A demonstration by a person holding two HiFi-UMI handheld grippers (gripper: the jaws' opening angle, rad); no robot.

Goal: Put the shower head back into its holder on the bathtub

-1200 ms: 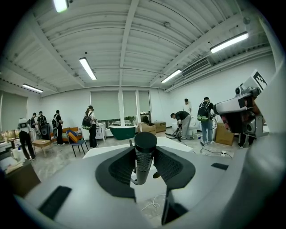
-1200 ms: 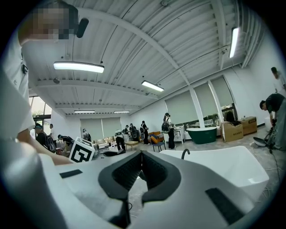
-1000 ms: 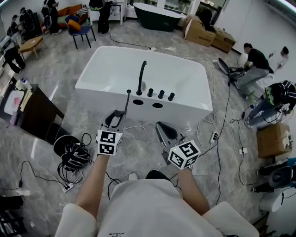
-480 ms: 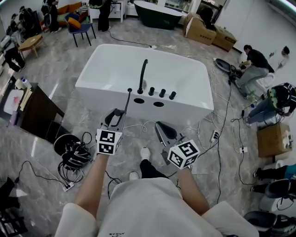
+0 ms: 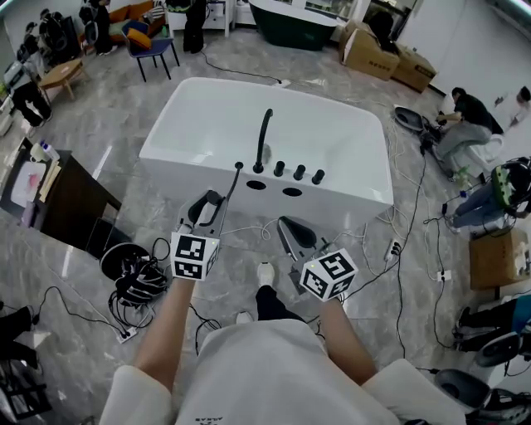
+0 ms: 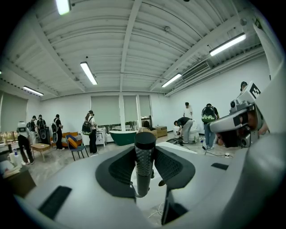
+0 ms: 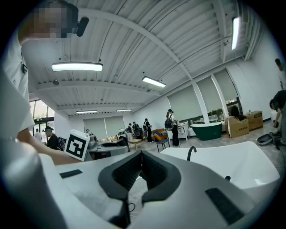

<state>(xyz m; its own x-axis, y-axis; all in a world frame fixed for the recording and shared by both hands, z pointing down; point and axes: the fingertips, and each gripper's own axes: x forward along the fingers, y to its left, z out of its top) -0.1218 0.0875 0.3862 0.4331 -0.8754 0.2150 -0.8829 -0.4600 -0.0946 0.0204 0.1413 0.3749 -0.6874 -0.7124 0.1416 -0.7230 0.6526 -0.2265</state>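
A dark green tub (image 5: 303, 18) stands far off, cardboard boxes (image 5: 377, 54) to its right, a blue chair (image 5: 152, 48) far left. Black cables (image 5: 137, 282) lie tangled near left on the floor (image 5: 104, 120); a person (image 5: 465, 124) crouches at right.

The bathtub (image 5: 332, 137) is smooth, glossy white. Its spout (image 5: 264, 137) and knobs (image 5: 299, 173) look like matt black metal. The shower head (image 6: 144, 172), clamped in the jaws of the left gripper (image 6: 144, 154), has a matt black handle with a fine dimpled texture. The left gripper and the right gripper (image 7: 141, 156) have smooth, matt pale-grey plastic shells, and their pads are black and ribbed, like rubber. The floor (image 5: 108, 108) is polished, grey-veined, marble-look tile. At one o'clock stand dull brown cardboard boxes (image 5: 377, 54).
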